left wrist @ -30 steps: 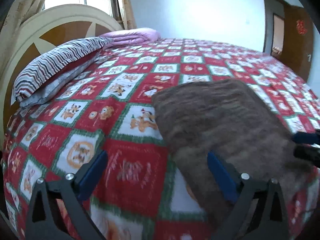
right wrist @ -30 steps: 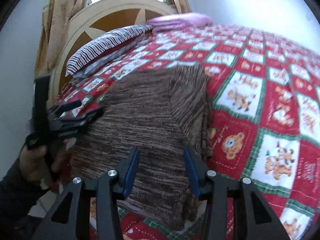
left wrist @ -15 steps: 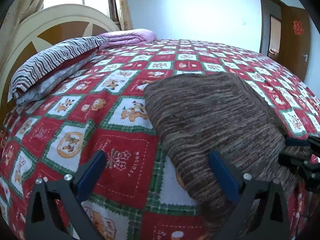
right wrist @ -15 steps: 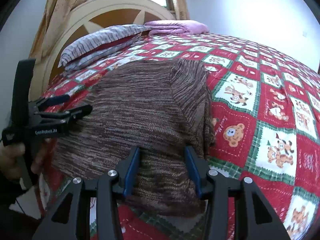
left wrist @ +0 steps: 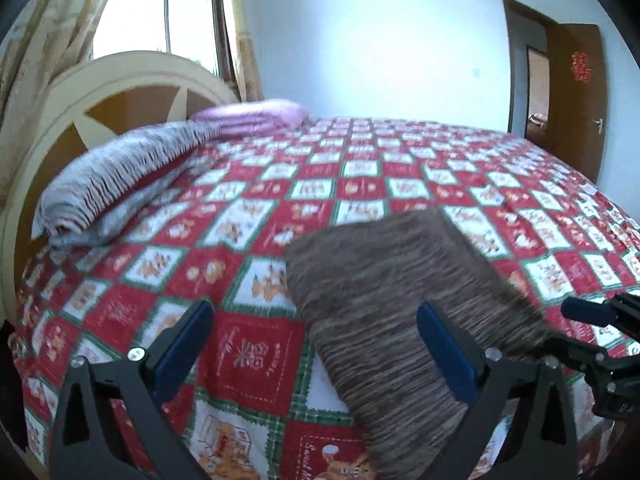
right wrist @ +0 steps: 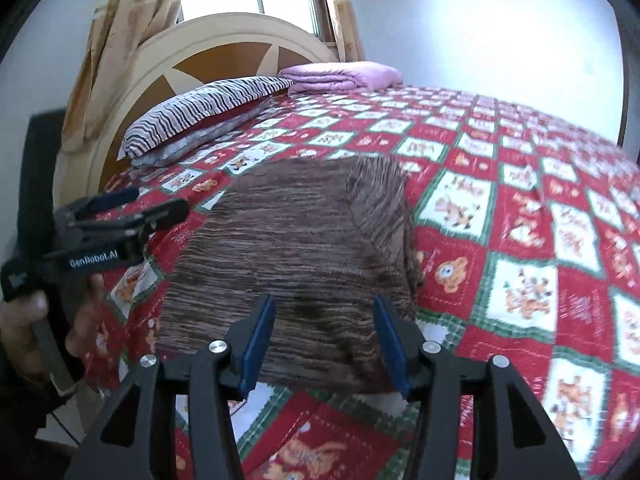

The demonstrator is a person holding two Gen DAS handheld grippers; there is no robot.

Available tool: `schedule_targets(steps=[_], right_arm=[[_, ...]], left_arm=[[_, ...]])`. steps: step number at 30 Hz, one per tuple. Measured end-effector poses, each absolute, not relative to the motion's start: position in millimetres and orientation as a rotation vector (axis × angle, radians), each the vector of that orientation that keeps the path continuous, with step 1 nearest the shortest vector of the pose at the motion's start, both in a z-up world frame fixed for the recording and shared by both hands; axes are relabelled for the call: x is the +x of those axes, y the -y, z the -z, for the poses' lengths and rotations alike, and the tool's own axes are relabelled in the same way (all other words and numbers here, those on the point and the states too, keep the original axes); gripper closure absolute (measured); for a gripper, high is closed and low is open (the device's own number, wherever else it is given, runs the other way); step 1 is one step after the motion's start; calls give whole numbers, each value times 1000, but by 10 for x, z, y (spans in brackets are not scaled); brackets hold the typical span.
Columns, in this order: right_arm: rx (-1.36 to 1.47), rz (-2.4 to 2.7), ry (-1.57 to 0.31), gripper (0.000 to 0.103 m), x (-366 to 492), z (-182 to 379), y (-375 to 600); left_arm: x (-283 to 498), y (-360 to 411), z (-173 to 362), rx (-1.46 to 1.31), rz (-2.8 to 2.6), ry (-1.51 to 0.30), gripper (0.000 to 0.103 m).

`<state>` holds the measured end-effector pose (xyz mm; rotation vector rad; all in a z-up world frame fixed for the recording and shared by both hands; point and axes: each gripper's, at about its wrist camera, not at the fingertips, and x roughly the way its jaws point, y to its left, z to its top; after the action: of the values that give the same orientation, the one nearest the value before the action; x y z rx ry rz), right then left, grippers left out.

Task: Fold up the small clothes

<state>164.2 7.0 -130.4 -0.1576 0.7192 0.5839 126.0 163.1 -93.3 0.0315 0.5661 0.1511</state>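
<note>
Brown knit garment (right wrist: 304, 256) lies folded flat on the bed's red patchwork bedspread (right wrist: 520, 240), near the front edge. Left gripper (left wrist: 316, 344): jaws spread wide, released, nothing between them. Right gripper (right wrist: 322, 340): jaws just been opening, apart above the garment's near hem, not pressing on it.

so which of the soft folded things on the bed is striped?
The striped pillow against the headboard. The folded blanket beyond it is plain lilac, and the brown knit garment lies nearest the grippers, mottled rather than banded.

open bedspread (left wrist: 360, 184) beyond, pillow (left wrist: 120, 176) blocking left edge
</note>
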Motion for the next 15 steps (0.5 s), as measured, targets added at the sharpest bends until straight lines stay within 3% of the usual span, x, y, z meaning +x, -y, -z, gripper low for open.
schedule_targets(steps=[15], right_arm=[[-168,-577,-536,49,1170,709,-51]], left_arm=[[1055,-1534,583,33,-131,-460,0]])
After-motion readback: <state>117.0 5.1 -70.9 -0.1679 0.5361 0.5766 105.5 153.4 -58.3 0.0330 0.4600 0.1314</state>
